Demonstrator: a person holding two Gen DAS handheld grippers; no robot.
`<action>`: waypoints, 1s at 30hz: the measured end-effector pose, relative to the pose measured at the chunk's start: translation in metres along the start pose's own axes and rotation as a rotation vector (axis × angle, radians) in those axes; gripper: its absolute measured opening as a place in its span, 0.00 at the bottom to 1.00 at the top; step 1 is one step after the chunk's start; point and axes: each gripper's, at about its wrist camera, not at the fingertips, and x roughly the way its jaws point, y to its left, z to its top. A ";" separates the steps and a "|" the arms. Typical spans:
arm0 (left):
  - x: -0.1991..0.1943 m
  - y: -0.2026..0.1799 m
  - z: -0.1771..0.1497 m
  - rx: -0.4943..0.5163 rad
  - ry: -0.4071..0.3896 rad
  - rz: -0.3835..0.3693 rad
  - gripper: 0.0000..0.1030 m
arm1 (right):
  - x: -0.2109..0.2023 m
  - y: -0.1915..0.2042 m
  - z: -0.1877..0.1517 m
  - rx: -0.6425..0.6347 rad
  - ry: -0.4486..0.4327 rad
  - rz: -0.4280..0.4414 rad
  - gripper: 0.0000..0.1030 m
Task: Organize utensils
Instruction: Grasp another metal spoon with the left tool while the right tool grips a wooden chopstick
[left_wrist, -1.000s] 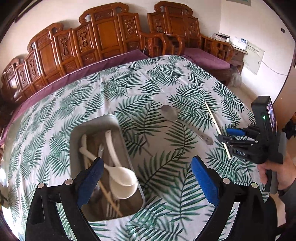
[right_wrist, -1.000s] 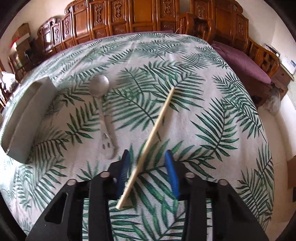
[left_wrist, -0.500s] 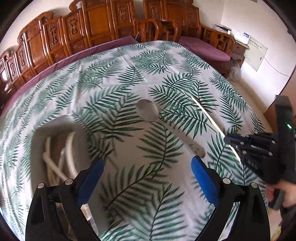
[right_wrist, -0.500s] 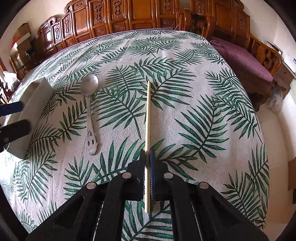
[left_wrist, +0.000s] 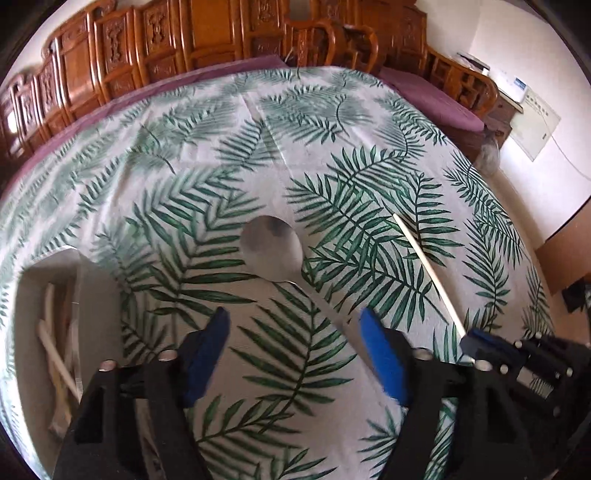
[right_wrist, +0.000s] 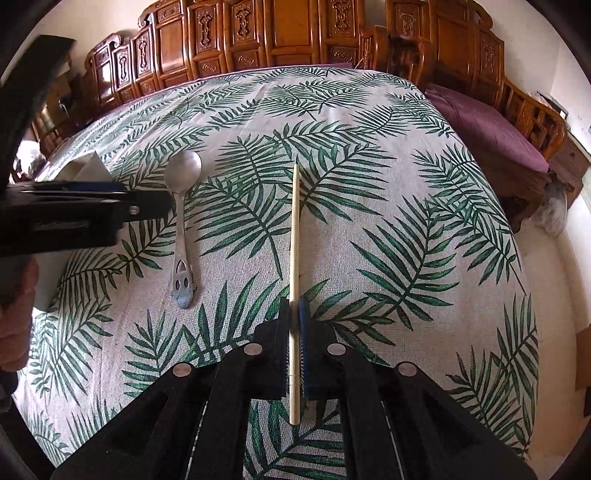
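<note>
The right claw (right_wrist: 293, 321) pinches one chopstick (right_wrist: 294, 236) near its end; it may pivot and slip. The left claw (left_wrist: 295, 354) gapes wide over the metal spoon (left_wrist: 271, 247), risking collision.

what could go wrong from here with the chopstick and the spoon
1. The right tongs pinch the chopstick near one end, so most of its length sticks out ahead; it may pivot or slip as it is carried.
2. The open left tongs straddle the metal spoon, which lies flat on the leaf-print tablecloth; closing could snag cloth or skid off the thin handle.
3. Both tongs work close together and might collide heading to the tray.
</note>
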 end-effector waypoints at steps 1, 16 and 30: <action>0.004 0.001 0.002 -0.012 0.013 -0.007 0.49 | 0.000 -0.001 0.000 0.005 -0.002 0.005 0.06; 0.024 -0.012 0.009 0.021 0.073 0.036 0.13 | 0.000 -0.003 0.000 0.023 -0.009 0.019 0.06; -0.003 -0.001 -0.003 0.066 0.019 0.027 0.05 | -0.005 0.005 0.003 0.020 -0.013 0.033 0.05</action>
